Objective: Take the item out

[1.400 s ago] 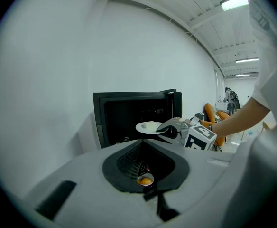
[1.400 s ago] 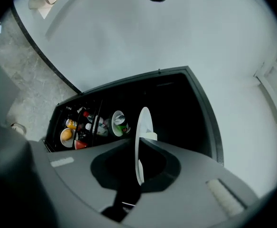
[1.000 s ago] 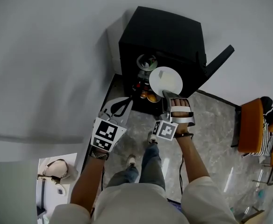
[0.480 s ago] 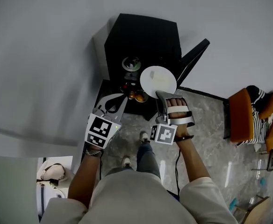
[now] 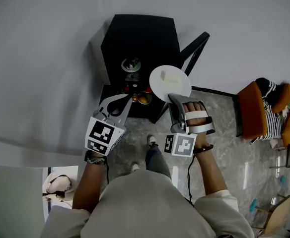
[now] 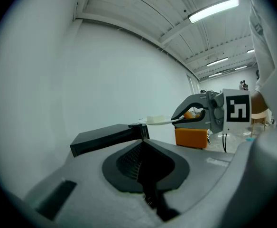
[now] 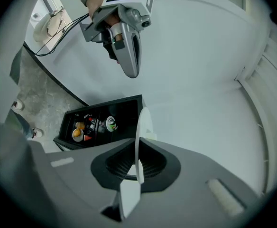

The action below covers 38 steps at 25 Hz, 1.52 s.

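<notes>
A white plate [image 5: 170, 83] with a pale block [image 5: 171, 77] on it is held level in the air by its near rim, clamped in my right gripper [image 5: 174, 99]. It hangs in front of the open black mini fridge [image 5: 140, 33], outside the cabinet. In the right gripper view the plate [image 7: 139, 146] stands edge-on between the jaws of that gripper [image 7: 137, 167]. My left gripper [image 5: 130, 99] is beside it on the left, shut with nothing in it. From the left gripper view, the plate [image 6: 160, 121] and right gripper [image 6: 200, 115] show off to the right.
The fridge door [image 5: 194, 51] swings out to the right. Inside stand a bowl [image 5: 131, 63] and oranges [image 5: 144, 98] with small items. An orange chair [image 5: 254, 110] stands on the marble floor at right. White wall lies behind the fridge.
Both grippers have risen and drawn back from the fridge. The plate has come away from the fridge opening with the right gripper, still level.
</notes>
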Available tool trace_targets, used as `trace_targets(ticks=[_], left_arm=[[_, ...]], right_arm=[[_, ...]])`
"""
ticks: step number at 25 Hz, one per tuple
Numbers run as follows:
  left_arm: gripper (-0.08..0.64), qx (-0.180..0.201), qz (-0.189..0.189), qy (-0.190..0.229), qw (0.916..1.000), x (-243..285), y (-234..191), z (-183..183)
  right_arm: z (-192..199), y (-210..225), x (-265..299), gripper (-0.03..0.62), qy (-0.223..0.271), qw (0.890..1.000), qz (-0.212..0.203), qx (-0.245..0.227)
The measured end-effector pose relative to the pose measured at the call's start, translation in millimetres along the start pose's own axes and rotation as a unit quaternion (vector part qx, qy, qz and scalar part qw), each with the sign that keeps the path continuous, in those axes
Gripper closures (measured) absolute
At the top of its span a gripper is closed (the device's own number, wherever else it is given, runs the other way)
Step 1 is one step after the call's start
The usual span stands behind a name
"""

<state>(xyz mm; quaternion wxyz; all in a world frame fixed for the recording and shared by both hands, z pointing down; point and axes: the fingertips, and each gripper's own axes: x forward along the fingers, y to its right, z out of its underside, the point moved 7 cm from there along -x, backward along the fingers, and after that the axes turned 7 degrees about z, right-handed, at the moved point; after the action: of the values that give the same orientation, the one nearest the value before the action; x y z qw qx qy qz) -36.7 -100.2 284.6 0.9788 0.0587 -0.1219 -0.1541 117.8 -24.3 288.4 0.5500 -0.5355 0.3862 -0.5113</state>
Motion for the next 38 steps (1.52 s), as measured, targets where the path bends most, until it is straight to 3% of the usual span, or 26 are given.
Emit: trace_targets(ticks=[15, 26, 38], left_arm=[[0.555, 0.042, -0.018, 0.02, 0.9987, -16, 15, -11], [0.555, 0.045, -0.032, 0.041, 0.9976, -23, 10, -19], [0.555, 0.031, -0.036, 0.031, 0.9984, -29, 9, -9]], right_arm=[[-8, 3, -15, 0.566, 0.001, 1.0, -0.024, -0.006], [-17, 8, -10, 0.566, 0.004, 1.0, -0.018, -0.014], [-25, 0, -8, 0.566, 0.007, 1.0, -0.021, -0.021]])
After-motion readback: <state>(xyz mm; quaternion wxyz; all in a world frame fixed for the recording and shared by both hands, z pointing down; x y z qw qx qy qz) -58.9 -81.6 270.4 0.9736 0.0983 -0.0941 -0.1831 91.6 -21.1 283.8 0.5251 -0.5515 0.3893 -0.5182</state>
